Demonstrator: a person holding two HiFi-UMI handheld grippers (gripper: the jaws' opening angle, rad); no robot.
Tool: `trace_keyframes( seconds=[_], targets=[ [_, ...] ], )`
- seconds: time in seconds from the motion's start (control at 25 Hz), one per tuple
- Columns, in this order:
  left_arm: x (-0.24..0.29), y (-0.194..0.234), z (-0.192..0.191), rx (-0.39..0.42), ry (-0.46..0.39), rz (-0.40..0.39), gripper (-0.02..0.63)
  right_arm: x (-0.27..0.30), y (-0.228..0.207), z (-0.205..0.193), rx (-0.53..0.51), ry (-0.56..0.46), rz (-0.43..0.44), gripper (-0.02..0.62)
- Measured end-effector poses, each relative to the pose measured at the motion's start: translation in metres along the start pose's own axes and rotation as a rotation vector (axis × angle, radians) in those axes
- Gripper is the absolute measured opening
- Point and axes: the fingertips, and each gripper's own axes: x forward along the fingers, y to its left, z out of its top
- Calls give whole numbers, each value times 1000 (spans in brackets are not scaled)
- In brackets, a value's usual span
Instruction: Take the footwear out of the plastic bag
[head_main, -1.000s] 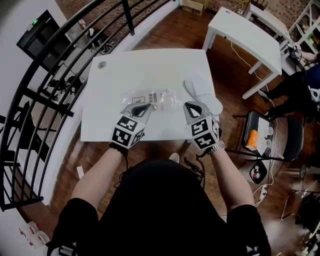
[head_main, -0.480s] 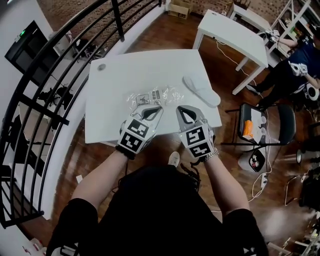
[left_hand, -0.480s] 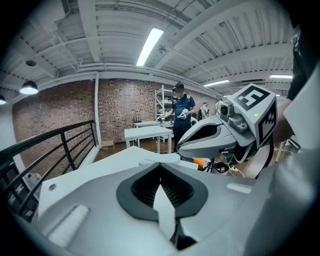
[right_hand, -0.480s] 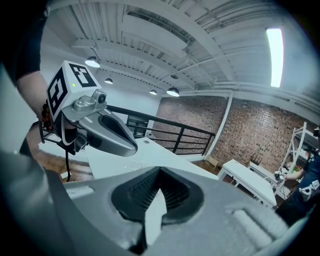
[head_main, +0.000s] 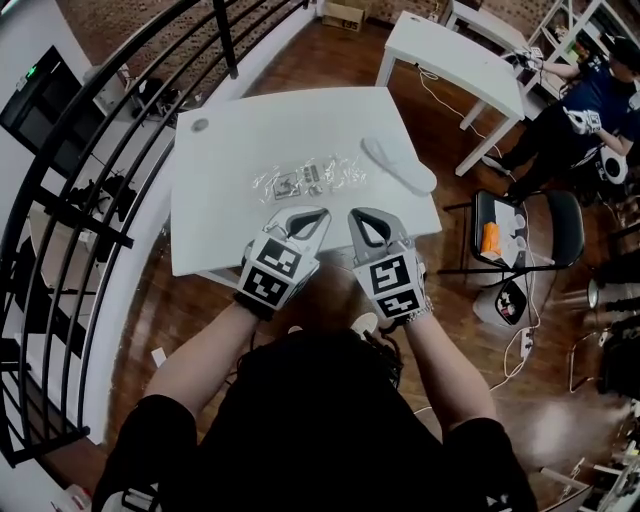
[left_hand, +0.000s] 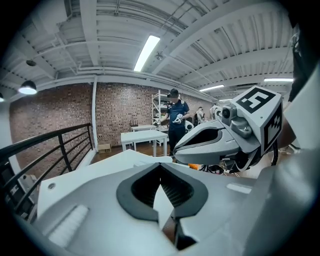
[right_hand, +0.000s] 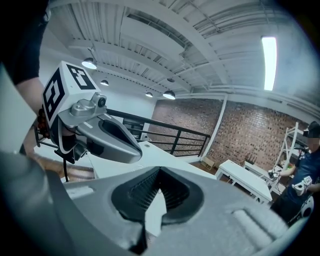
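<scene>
Now, both shut tight on nothing: left tongs (head_main: 316, 214) and right tongs (head_main: 356, 214), side by side over the near edge of the tabletop (head_main: 215, 230). White slipper (head_main: 400, 166) flat on the tabletop, out of the plastic bag (head_main: 308, 180), just right of it. Ahead and right of the tongs, nearer the right one. Long way slanting from far-left to near-right, wider end near-right; toe end hard to tell.

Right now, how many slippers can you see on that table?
1: a white slipper lies by the table's right edge, just right of the clear plastic bag, outside it. The flat-looking bag might hide another.
</scene>
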Motion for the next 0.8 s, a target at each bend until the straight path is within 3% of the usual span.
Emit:
trace_keyframes(
  seconds=[0.8],
  targets=[
    [1,-17,13,24,-19,21,17,-23,-5,4,1,-42,-14,-8]
  ],
)
